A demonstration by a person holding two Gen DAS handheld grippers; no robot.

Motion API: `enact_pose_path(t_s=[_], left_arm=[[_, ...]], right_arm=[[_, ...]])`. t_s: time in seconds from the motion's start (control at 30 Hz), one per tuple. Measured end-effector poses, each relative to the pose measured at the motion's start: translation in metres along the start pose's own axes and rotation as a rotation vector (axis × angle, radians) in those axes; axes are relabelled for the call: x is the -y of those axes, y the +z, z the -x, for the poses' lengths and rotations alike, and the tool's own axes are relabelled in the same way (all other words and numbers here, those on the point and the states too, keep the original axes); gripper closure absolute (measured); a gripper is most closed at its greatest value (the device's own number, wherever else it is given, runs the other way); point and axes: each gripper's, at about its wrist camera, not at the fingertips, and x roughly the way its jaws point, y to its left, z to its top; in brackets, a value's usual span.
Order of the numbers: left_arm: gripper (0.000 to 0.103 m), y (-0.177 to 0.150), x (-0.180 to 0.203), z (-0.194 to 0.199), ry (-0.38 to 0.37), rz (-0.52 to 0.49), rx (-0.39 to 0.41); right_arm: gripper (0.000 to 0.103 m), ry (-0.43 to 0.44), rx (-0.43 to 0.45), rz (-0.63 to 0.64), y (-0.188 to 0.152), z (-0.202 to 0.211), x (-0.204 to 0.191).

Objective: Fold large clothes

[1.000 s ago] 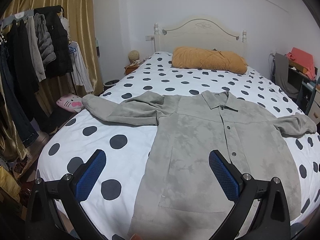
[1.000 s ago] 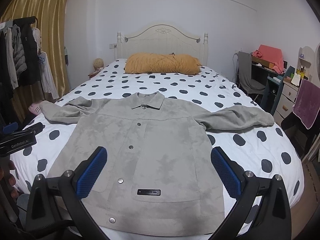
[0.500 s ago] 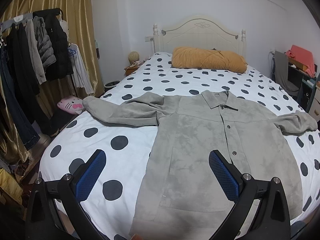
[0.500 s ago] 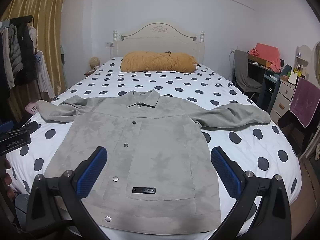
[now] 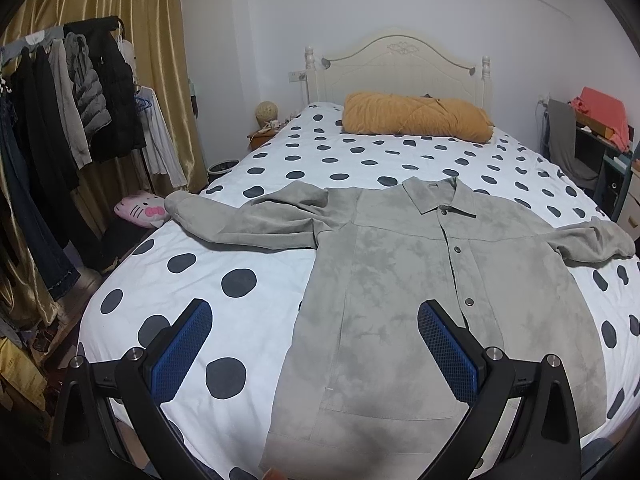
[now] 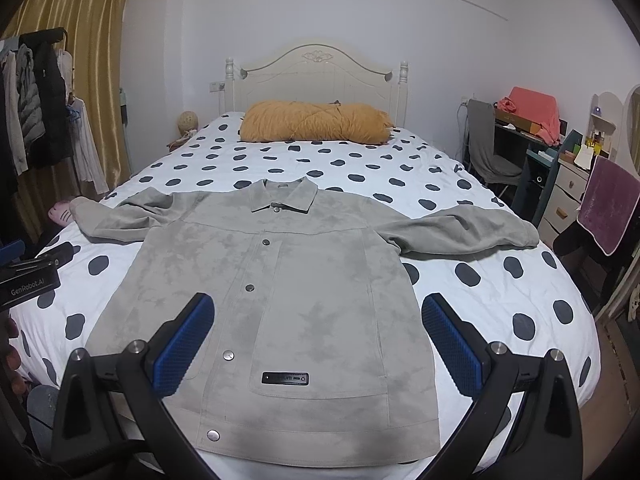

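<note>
A grey button-up jacket [image 6: 304, 280] lies flat and face up on the polka-dot bed [image 6: 480, 288], collar toward the headboard, both sleeves spread out to the sides. It also shows in the left wrist view [image 5: 420, 280]. My left gripper [image 5: 316, 344] is open and empty, held above the jacket's lower left part near the bed's foot. My right gripper [image 6: 318, 340] is open and empty above the jacket's lower front, over its hem. The left gripper's body [image 6: 28, 276] shows at the left edge of the right wrist view.
An orange pillow [image 6: 316, 122] lies by the headboard. A clothes rack [image 5: 72, 120] with hanging garments and gold curtains stand to the left. A pink plush toy [image 5: 140, 210] sits by the left sleeve. A chair [image 6: 488, 148], desk and drawers [image 6: 568, 200] stand to the right.
Both grippers have drawn back and risen slightly from the bed, so the jacket sits farther off in both views. The jacket has not moved. The jaws stay open.
</note>
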Motion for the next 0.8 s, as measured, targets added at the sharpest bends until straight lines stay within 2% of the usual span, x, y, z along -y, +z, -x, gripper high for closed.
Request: enact_pose_path(t_s=[0.8], left_arm=[[0.000,-0.0024,-0.0012,0.0070,-0.005,0.001,-0.008]], right_arm=[[0.000,0.002,-0.005,0.002,0.0005,-0.0006,-0.0006]])
